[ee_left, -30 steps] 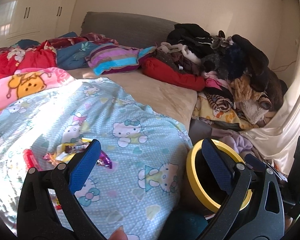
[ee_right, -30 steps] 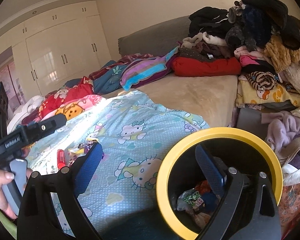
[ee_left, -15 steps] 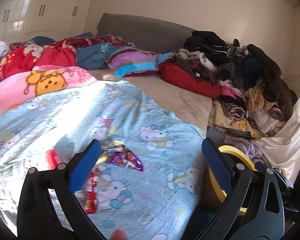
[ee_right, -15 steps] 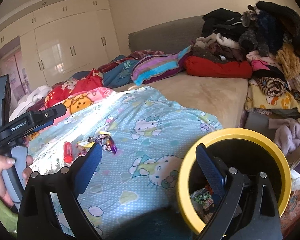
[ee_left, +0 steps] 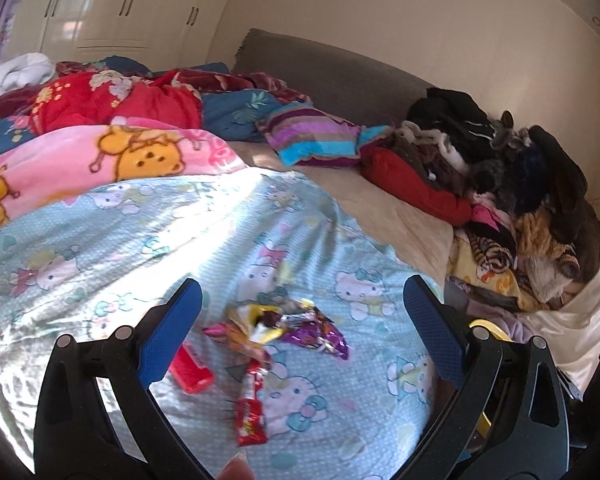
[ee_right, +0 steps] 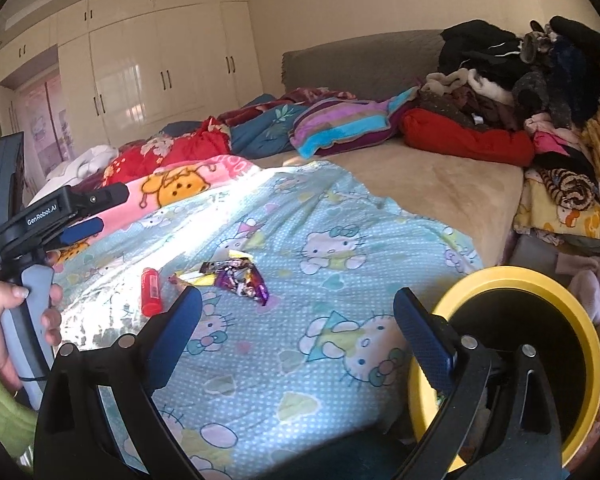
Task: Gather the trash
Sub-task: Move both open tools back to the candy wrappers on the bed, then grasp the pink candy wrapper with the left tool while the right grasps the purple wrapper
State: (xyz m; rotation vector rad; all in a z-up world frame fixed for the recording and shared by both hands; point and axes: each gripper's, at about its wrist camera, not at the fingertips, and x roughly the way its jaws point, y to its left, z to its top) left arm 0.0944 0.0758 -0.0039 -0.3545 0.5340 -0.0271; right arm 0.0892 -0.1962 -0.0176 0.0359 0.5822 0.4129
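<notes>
Left tool [ee_left: 300, 320] held wide apart and gripping nothing, above the light blue cartoon-cat bedspread [ee_left: 120, 240]; right tool [ee_right: 296, 320] likewise wide apart and gripping nothing, above the same bedspread. Landmark: the yellow-rimmed bin [ee_right: 520, 280], standing just beside the bed's near corner, its opening turned toward the right tool; its inside is dark, and a scrap of something shows low within, behind the tool's right finger, too hidden to name; from the left wrist view only a sliver of the yellow rim shows. Trash lies on the bedspread, well to the left of the bin and apart from it: a purple foil wrapper [ee_left: 320, 334] touching a yellow wrapper [ee_left: 256, 320]; a red wrapper [ee_left: 252, 404] just nearer than these; a red tube [ee_right: 151, 292] farthest from the bin. A pile of clothes [ee_right: 520, 92] rises behind the bin; the left hand [ee_right: 4, 332] grips its tool's grey handle.
</notes>
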